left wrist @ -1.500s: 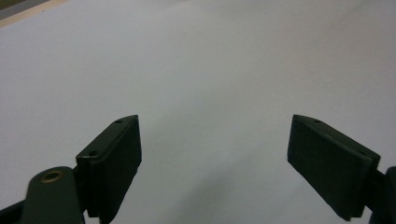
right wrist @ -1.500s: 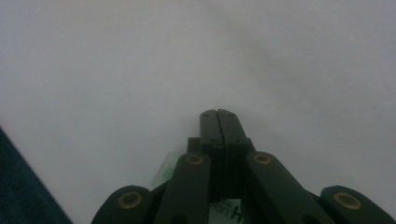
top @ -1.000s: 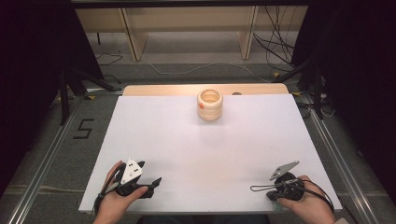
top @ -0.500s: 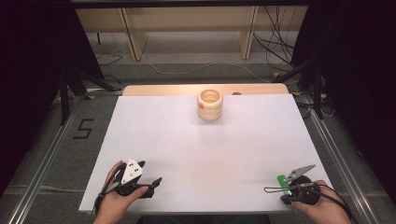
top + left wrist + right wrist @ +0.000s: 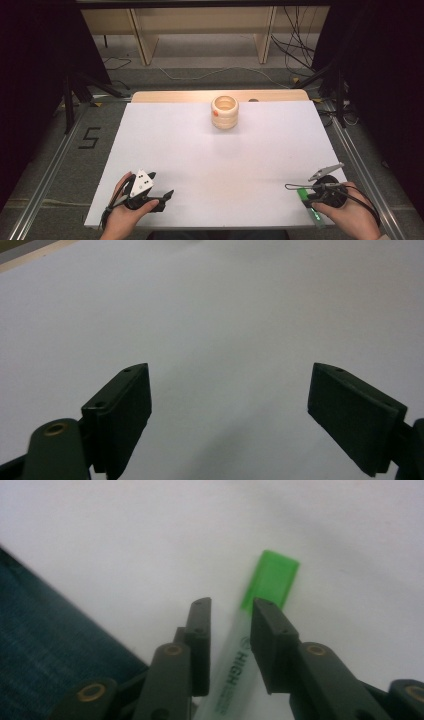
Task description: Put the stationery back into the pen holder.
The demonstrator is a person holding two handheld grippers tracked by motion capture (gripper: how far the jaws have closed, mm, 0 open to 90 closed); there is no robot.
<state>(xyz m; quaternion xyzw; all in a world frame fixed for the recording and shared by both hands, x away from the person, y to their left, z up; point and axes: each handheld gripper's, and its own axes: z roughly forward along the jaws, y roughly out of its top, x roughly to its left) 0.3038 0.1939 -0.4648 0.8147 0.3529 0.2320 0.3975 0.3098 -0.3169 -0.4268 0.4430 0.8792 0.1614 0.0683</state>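
A green highlighter (image 5: 303, 195) (image 5: 270, 577) lies on the white table near its front right corner, its cap pointing away from the edge. My right gripper (image 5: 310, 207) (image 5: 230, 625) hovers low over it. Its jaws have just been opening and now stand a little apart, with the highlighter's barrel in the gap and a sliver of space beside the left pad. My left gripper (image 5: 160, 186) (image 5: 230, 410) rests at the front left, jaws wide open over bare table with nothing between them.
A light wooden cup of stacked rings (image 5: 224, 112) with an orange dot stands at the back middle of the white table top (image 5: 215, 160). The table's front edge and blue fabric (image 5: 45, 645) lie just left of the right gripper.
The right hand has shifted right and slightly toward the front edge, uncovering the green highlighter. Its jaws went from shut to slightly apart. The left hand has stayed put.
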